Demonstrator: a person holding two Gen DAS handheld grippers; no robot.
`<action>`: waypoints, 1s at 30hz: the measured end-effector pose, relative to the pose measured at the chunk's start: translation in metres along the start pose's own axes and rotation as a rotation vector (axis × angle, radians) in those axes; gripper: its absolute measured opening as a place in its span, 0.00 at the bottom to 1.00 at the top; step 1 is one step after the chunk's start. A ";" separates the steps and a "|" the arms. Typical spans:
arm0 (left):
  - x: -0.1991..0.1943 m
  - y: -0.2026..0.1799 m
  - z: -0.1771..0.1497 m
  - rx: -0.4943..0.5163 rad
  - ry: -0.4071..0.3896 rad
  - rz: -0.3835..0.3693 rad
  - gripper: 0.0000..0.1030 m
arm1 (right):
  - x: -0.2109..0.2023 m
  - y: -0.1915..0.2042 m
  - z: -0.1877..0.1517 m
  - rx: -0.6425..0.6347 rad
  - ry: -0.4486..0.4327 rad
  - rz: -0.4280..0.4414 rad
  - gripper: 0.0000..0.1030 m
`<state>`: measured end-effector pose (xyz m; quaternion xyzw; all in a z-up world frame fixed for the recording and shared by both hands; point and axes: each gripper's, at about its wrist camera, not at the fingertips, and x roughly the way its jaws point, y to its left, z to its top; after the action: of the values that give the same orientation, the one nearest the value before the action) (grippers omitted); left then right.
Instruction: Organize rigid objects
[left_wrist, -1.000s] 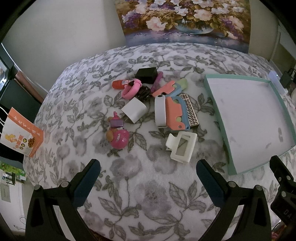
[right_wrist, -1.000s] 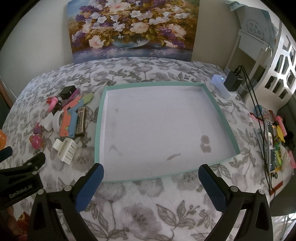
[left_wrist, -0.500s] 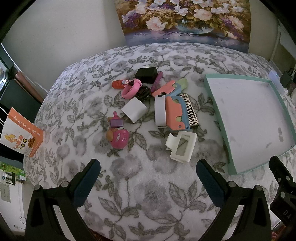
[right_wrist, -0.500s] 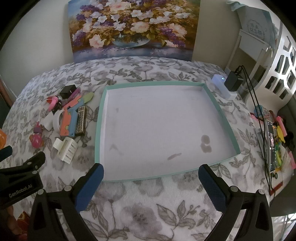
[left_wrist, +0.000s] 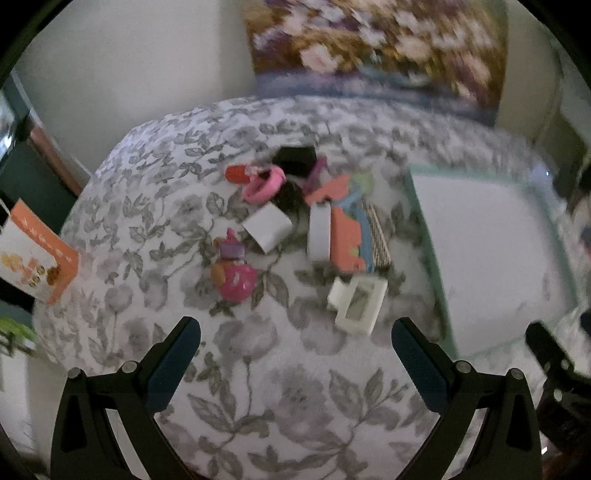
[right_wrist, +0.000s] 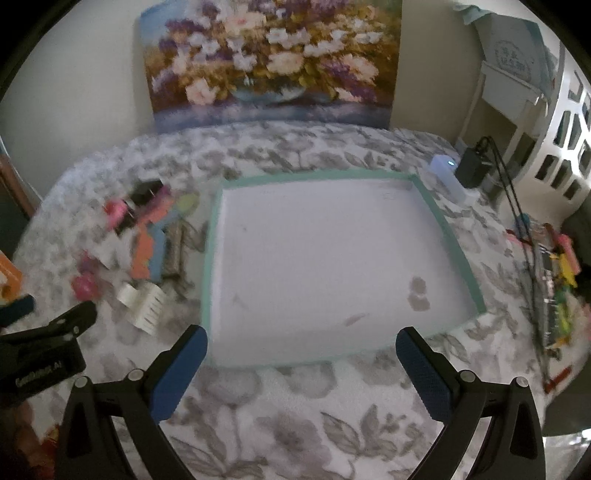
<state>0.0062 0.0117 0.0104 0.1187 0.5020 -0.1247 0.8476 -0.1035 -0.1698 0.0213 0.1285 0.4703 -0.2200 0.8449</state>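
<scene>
A pile of small rigid objects lies on the floral cloth: a white hair claw clip (left_wrist: 357, 302), a pink round toy (left_wrist: 238, 282), a white box (left_wrist: 267, 228), orange and blue combs (left_wrist: 345, 242), a pink ring (left_wrist: 264, 187) and a black box (left_wrist: 295, 159). The pile also shows in the right wrist view (right_wrist: 147, 240). A shallow white tray with a teal rim (right_wrist: 212, 236) stands to the right of the pile; nothing lies in it. My left gripper (left_wrist: 295, 350) is open and empty, short of the pile. My right gripper (right_wrist: 301, 363) is open and empty at the tray's near edge.
A flower painting (right_wrist: 269, 62) leans on the wall behind the table. A white device (right_wrist: 448, 171) and a black charger (right_wrist: 472, 168) with cables sit at the far right. An orange and white bag (left_wrist: 33, 251) hangs at the left edge. White shelving (right_wrist: 554, 122) stands right.
Both views have become blurred and darker, and the scene has shifted slightly in each, so both grippers are moving. Nothing was taken hold of.
</scene>
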 end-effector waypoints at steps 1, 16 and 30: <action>-0.001 0.004 0.003 -0.021 -0.004 -0.013 1.00 | -0.003 -0.002 0.003 0.023 -0.016 0.032 1.00; 0.003 0.024 0.075 -0.192 -0.052 -0.042 1.00 | 0.001 0.026 0.074 0.019 -0.097 0.161 1.00; 0.042 0.103 0.068 -0.255 0.076 0.107 1.00 | 0.049 0.099 0.073 -0.085 -0.021 0.222 1.00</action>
<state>0.1157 0.0821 0.0130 0.0410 0.5383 -0.0098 0.8417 0.0213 -0.1270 0.0187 0.1416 0.4532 -0.1065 0.8736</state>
